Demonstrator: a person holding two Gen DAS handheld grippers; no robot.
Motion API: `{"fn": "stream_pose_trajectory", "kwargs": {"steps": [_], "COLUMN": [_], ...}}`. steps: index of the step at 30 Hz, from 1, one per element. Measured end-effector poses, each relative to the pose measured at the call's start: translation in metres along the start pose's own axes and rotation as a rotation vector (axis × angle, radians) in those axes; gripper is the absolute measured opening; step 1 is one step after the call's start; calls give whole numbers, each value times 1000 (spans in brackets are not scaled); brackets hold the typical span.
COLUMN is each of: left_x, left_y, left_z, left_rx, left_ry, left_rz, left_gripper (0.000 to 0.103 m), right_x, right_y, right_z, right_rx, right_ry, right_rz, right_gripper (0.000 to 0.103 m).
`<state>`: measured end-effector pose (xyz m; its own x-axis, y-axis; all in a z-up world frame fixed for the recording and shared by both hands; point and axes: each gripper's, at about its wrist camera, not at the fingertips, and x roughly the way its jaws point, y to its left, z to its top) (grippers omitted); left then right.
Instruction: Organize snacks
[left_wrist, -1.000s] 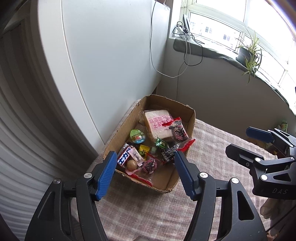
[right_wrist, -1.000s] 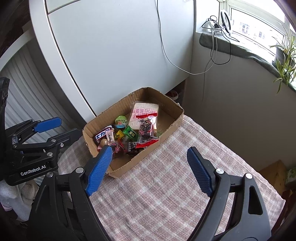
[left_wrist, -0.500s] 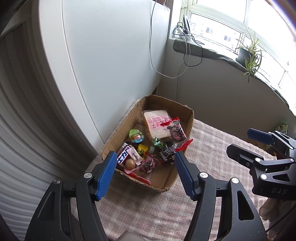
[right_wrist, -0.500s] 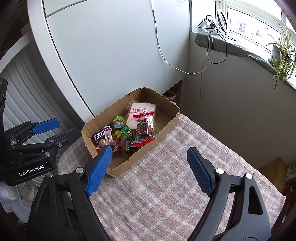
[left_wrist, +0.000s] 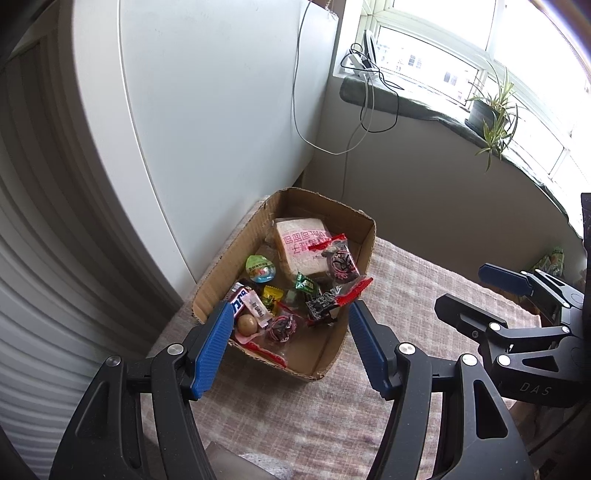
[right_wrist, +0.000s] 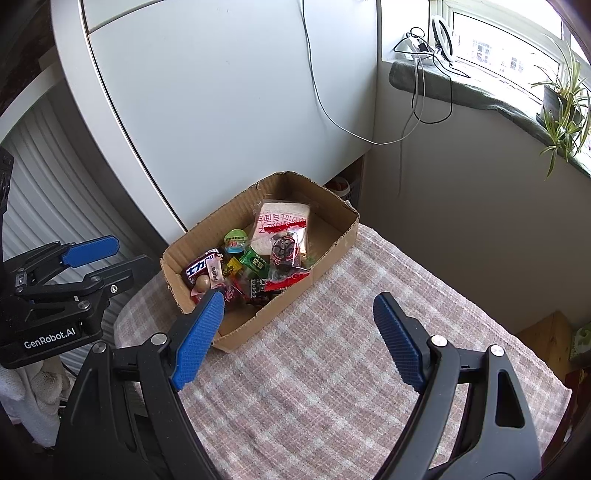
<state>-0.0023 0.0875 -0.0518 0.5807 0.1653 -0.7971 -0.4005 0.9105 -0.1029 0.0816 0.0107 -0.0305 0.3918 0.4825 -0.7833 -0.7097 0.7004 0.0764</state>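
Observation:
A shallow cardboard box (left_wrist: 360, 240) stands on the table's far left corner and also shows in the right wrist view (right_wrist: 332, 251). It holds several wrapped snacks: a bagged bread slice (left_wrist: 303, 247), a green round sweet (left_wrist: 260, 267), a dark chocolate bar (left_wrist: 240, 299), a red-ended packet (left_wrist: 341, 258). My left gripper (left_wrist: 288, 343) is open and empty, held above the box's near end. My right gripper (right_wrist: 299, 338) is open and empty, over the cloth to the right of the box.
A pink checked cloth (right_wrist: 332, 369) covers the table. A white cabinet (left_wrist: 207, 110) rises behind the box with a cable hanging down it. A windowsill with a potted plant (left_wrist: 491, 114) runs at the back right. The table's right edge (right_wrist: 546, 373) drops off.
Both grippers have drawn back and up a little, so the box looks slightly smaller and farther. Both jaws stay open and nothing in the box has moved.

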Motion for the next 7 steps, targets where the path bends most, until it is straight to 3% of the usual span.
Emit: {"fn": "stream_pose_trajectory", "kwargs": {"steps": [7], "left_x": [-2], "left_y": [-1], "left_z": [-2], "left_rx": [0], "left_ry": [-28], "left_rz": [35], "left_gripper": [65], "right_x": [3], "right_y": [-3], "right_z": [-2], "right_rx": [12], "right_ry": [5], "right_rz": [-6], "right_gripper": [86]}}
